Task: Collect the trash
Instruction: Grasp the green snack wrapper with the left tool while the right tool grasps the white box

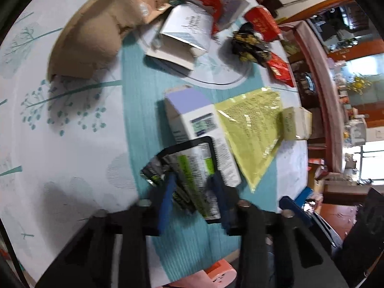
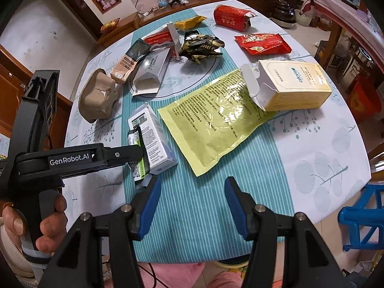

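A crumpled green, black and silver wrapper (image 1: 189,175) sits between the blue pads of my left gripper (image 1: 192,180), which is shut on it just above the striped runner. The right wrist view shows the same wrapper (image 2: 138,170) pinched at the left gripper (image 2: 142,151), with a person's hand (image 2: 48,225) on its handle. A white and lilac box (image 1: 199,120) lies right behind the wrapper. My right gripper (image 2: 192,199) hangs open over bare runner, nothing between its fingers. A yellow printed pouch (image 2: 216,117) lies just beyond it.
The round table (image 2: 324,168) also holds a cream box (image 2: 295,86), a pulp carton (image 2: 98,96), a black and gold wrapper (image 2: 201,46), a red packet (image 2: 261,43), a red box (image 2: 230,14) and opened cartons (image 2: 148,72). A blue stool (image 2: 364,216) stands at the right.
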Demonstrator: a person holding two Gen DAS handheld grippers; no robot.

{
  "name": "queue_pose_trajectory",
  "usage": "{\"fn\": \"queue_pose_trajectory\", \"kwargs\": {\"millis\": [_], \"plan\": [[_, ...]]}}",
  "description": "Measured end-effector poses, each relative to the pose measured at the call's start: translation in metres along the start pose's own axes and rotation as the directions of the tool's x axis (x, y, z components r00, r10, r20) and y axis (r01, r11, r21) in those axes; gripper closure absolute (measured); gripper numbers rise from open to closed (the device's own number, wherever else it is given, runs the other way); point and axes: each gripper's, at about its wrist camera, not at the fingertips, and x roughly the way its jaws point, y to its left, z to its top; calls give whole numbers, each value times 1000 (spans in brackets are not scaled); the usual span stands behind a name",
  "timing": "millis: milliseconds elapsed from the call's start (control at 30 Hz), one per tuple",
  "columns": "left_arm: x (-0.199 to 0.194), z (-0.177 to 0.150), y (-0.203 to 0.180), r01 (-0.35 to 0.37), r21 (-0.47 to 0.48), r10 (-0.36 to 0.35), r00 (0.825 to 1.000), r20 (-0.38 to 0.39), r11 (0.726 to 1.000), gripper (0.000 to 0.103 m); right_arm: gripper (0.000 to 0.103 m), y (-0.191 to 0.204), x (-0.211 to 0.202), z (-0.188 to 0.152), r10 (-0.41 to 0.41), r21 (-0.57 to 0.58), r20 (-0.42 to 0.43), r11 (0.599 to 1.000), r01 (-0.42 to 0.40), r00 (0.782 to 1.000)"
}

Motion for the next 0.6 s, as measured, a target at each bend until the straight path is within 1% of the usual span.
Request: {"fn": "queue_pose_trajectory", "kwargs": {"millis": [67, 167, 233, 300, 367, 467, 600], "plan": [[-2, 0, -5, -5, 23, 5, 1000, 4, 1000, 88, 48, 2, 0, 1, -1, -2, 0, 1000, 1, 1000], [-7, -1, -8, -20, 46, 19, 1000, 9, 999, 93, 48, 7, 0, 4, 3, -10, 3, 1000, -3, 1000], [-11, -2, -6, -26, 47, 26, 1000, 0, 999, 94, 48, 13, -1, 8, 5, -26, 11, 1000, -5, 1000], [-18, -3, 1, -19, 44, 19, 1000, -7, 999, 95, 48, 19, -1, 11, 7, -47, 17, 999, -6, 1000], [-28, -5, 8, -29, 54, 29, 1000, 7, 998, 95, 48, 27, 1, 15, 11, -79, 22, 997, -10, 1000], [-42, -6, 18, -64, 66, 62, 998, 32, 996, 95, 48, 39, 9, 21, 15, -123, 17, 992, -12, 1000], [-56, -5, 35, -96, 49, 93, 994, 56, 994, 96, 48, 57, 26, 29, -6, -191, 8, 982, 7, 1000]]}}
